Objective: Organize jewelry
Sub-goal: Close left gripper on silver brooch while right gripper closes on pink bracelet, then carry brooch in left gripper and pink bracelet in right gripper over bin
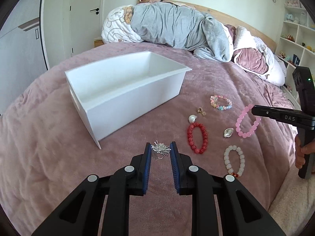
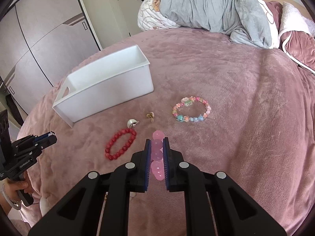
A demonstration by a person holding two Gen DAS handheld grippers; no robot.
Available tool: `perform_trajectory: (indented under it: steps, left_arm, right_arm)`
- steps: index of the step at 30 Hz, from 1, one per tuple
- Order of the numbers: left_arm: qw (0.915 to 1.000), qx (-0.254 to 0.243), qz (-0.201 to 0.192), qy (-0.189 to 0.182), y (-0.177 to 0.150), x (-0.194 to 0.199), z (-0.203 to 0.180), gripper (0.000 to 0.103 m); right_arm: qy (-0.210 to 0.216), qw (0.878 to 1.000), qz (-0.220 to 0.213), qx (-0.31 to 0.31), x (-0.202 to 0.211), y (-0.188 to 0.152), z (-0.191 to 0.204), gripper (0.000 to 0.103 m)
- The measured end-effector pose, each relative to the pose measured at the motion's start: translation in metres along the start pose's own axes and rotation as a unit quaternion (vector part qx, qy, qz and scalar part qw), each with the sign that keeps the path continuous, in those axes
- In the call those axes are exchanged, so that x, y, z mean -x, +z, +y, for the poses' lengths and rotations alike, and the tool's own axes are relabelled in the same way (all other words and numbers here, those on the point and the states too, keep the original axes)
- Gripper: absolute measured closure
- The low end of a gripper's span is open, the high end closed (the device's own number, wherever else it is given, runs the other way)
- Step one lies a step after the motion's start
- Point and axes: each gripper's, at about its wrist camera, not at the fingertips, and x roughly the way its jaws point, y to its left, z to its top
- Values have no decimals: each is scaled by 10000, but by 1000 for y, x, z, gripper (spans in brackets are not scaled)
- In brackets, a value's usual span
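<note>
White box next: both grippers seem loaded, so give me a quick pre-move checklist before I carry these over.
1. Right gripper shut on pink bracelet: ok.
2. Left gripper around silver ring: firm grip, cannot tell.
3. White box upright, open, nothing visible inside: ok.
4. Path to box over the bedspread: ok.
5. Red bracelet near the left gripper, apart from it: ok.
6. Pink bracelet fully lifted off bed: cannot tell.

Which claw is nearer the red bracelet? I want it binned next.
Left. The left claw sits just beside the red bracelet; the right claw, holding pink beads, is slightly farther.
</note>
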Motion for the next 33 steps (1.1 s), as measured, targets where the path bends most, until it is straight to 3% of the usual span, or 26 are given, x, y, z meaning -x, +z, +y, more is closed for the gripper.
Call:
perform_trajectory:
  steps: [5,10,15,22,28,33]
  left_arm:
    - [9997,-224,111,50,42,44,1,79]
    - [9979,-516,197,331,97,83,-2,79]
    - [9988,-172,233,396,156,92,-1,79]
    - [9980,395,240,434,202,43,6,79]
    - [9944,808,156,656,201,-16,36,79]
    - [9871,1282,184,944,203,-55,77,79]
  right_arm:
    - [312,9989,-296,181,24,27,21,91]
    - [611,9966,-430,352,34,68,44,91]
    - [731,9939,-493,669,33,112,72,91]
    - [896,9922,-301,813,8,167,103,91]
    - [876,9940,-1,647,-39,212,113,91]
    - [568,9962,449,489,-100,227,113,91]
